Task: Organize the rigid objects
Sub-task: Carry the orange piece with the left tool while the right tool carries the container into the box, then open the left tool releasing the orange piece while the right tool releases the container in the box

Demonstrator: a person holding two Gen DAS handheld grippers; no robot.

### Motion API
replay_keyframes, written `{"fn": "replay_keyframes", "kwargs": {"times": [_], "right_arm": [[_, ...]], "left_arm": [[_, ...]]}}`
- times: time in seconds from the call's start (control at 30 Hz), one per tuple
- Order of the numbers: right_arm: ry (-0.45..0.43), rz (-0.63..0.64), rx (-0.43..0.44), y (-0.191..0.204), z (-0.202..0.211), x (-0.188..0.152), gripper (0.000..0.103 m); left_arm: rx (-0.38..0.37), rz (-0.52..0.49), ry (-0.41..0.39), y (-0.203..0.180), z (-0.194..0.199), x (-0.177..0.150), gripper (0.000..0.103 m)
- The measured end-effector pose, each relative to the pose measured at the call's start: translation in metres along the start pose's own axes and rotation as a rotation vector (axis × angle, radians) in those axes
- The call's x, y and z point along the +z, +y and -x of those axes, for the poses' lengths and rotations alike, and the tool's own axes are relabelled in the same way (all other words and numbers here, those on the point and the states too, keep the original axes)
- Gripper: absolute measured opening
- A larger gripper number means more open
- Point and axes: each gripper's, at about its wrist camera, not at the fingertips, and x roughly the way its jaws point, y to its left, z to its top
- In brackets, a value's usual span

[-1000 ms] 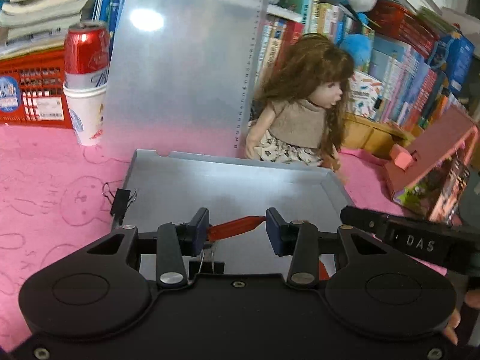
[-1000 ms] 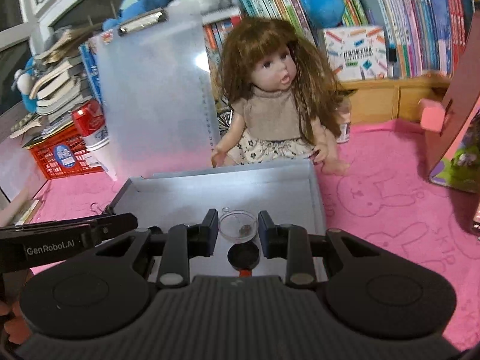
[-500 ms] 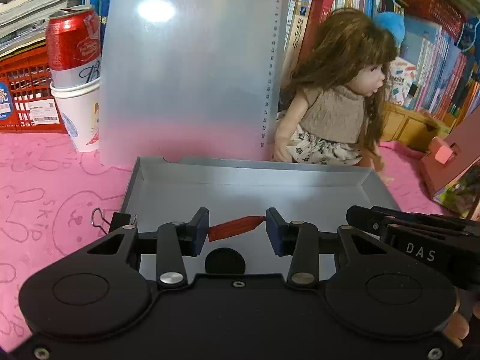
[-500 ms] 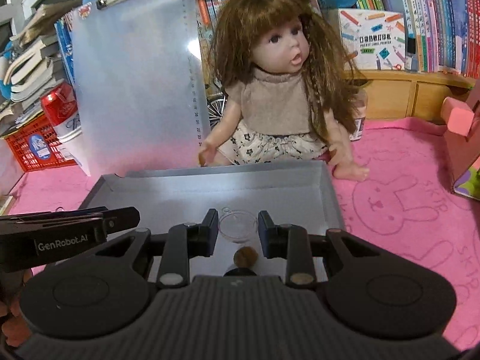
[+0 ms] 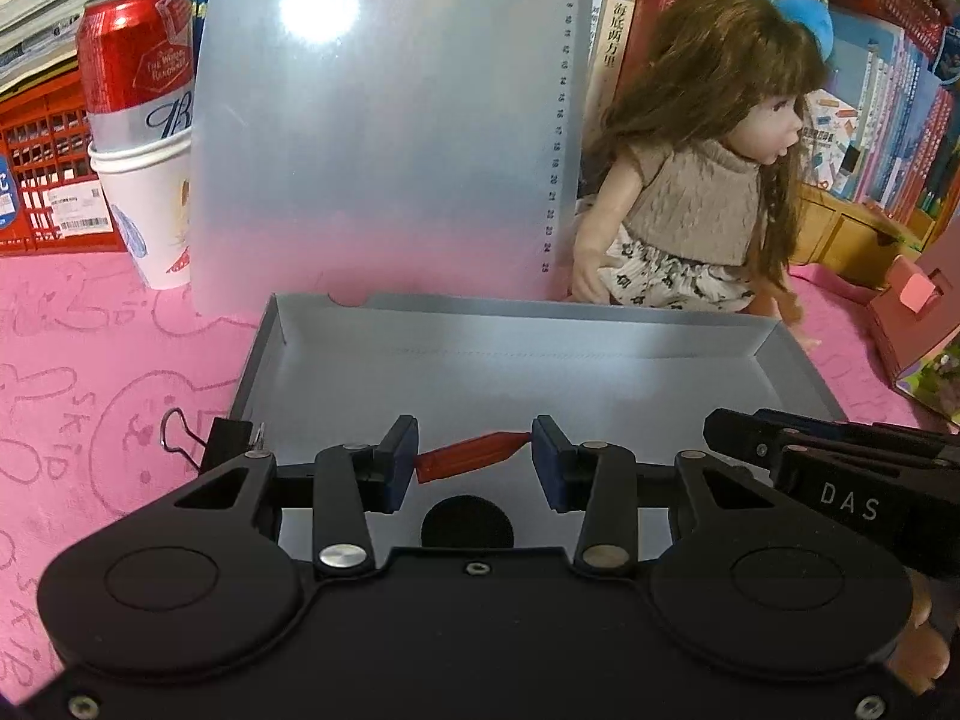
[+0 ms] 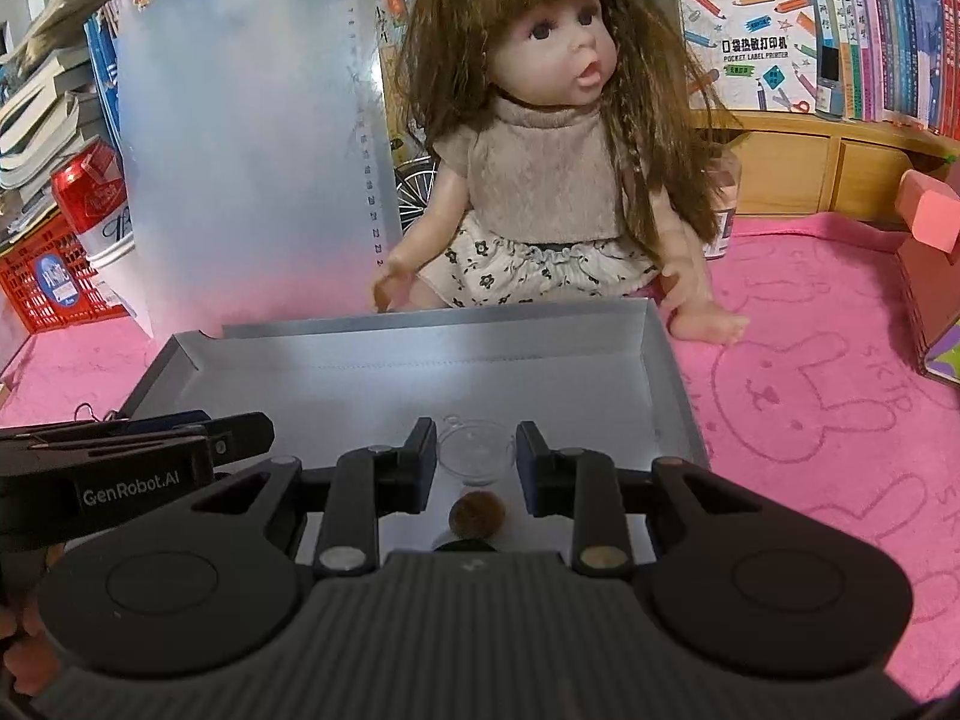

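A shallow grey box [image 5: 600, 324] [image 6: 420, 336] lies on the pink mat. My left gripper [image 5: 474, 456] is shut on a thin red stick [image 5: 468, 456] and holds it over the box's near left part. My right gripper [image 6: 477, 450] is shut on a small clear round dish [image 6: 477, 450] over the box's near right part. A brown coin-like disc [image 6: 477, 513] and a black round piece [image 5: 468, 522] lie under the grippers in the box. Each gripper's body shows at the edge of the other's view.
A doll [image 6: 552, 168] sits behind the box. A translucent clipboard [image 5: 384, 120] stands upright at the back left, beside a red can [image 5: 138, 78] in a paper cup [image 5: 150, 210]. A black binder clip [image 5: 204, 444] lies at the box's left edge. A pink box [image 5: 924, 312] stands right.
Both grippers have moved forward over the box with their objects still held. The brown disc now shows below the dish, and the black piece below the red stick.
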Motion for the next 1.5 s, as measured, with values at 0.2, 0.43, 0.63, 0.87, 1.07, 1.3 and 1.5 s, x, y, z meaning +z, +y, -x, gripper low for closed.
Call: {"fn": "replay_keyframes", "kwargs": {"times": [0.2,0.43,0.63,0.87,1.07,1.3,1.5], "right_arm": [[0.005,0.010,-0.001,0.002,-0.003,-0.001,0.033],[0.019,0.023,-0.005,0.007,-0.009,-0.001,0.033],[0.039,0.024,-0.020,0.007,-0.013,-0.001,0.033],[0.029,0.019,-0.026,0.007,-0.011,-0.002,0.038],[-0.001,0.004,-0.022,0.003,0.001,0.000,0.054],[-0.043,0.030,-0.032,0.004,0.027,0.000,0.063],[-0.087,0.057,-0.027,0.005,0.057,-0.004,0.072]], "left_arm": [[0.009,-0.005,0.013,0.000,-0.004,-0.003,0.040],[0.019,-0.024,0.007,-0.001,-0.006,-0.005,0.040],[0.023,-0.039,0.002,-0.003,-0.007,-0.007,0.040],[0.015,-0.047,-0.010,-0.004,-0.005,-0.007,0.040],[0.010,-0.061,-0.044,-0.007,0.010,-0.004,0.049],[0.011,-0.082,-0.081,-0.011,0.037,-0.003,0.061],[0.013,-0.105,-0.111,-0.013,0.065,-0.011,0.067]]}}
